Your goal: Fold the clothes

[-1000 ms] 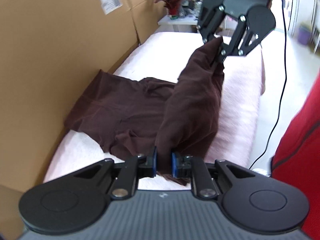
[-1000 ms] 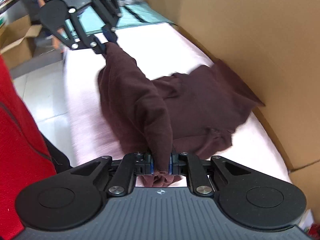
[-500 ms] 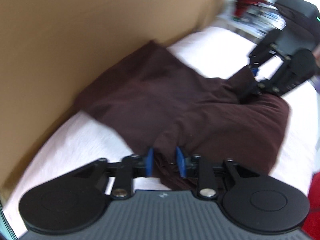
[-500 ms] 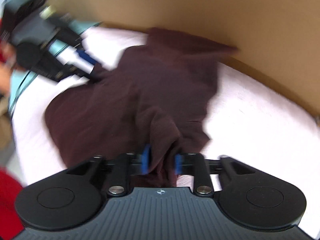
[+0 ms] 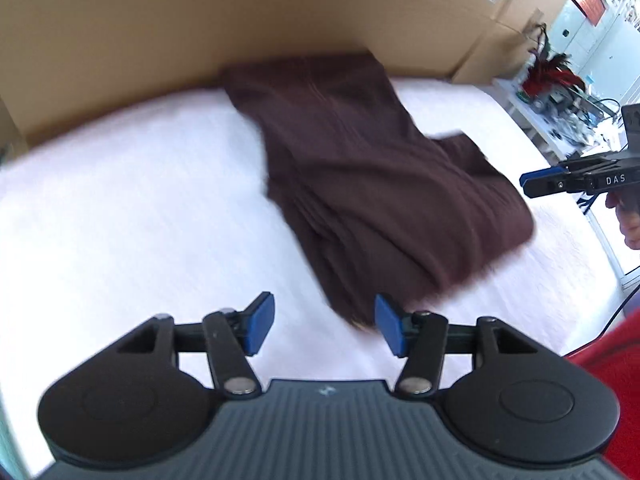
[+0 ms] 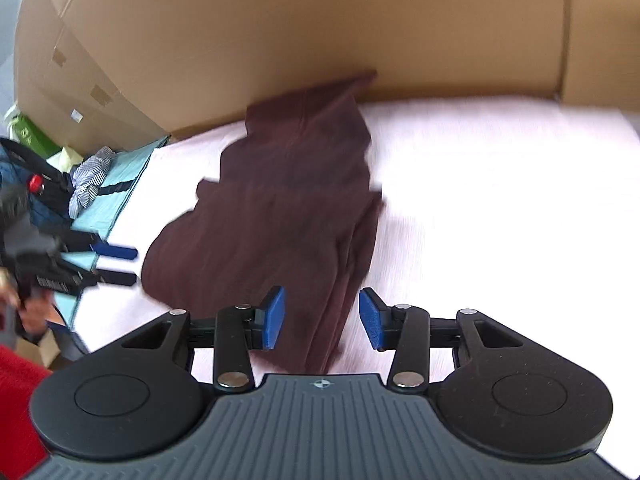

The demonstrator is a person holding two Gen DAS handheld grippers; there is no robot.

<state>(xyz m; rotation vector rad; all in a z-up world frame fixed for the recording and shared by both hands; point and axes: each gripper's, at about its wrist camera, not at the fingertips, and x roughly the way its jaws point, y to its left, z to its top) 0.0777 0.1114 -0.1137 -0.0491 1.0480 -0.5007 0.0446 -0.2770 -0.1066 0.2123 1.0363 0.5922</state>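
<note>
Lying folded on the pale pink counter (image 5: 120, 208), the dark brown garment (image 5: 372, 184) stretches away from both tools toward the cardboard wall (image 5: 200, 20) behind it. Its near corner sits just ahead of the left tool (image 5: 324, 328), beside the right-hand blue pad (image 5: 390, 330), while another near edge runs between the fingers of the right tool (image 6: 322, 318) with the pads clear of the cloth. Both tools are released, their jaws having just been opening, the left with only the garment's corner at its gap; each tool shows at the far side of the other's view, and a red sleeve (image 5: 612, 360) sits low at the right of the left tool.
</note>
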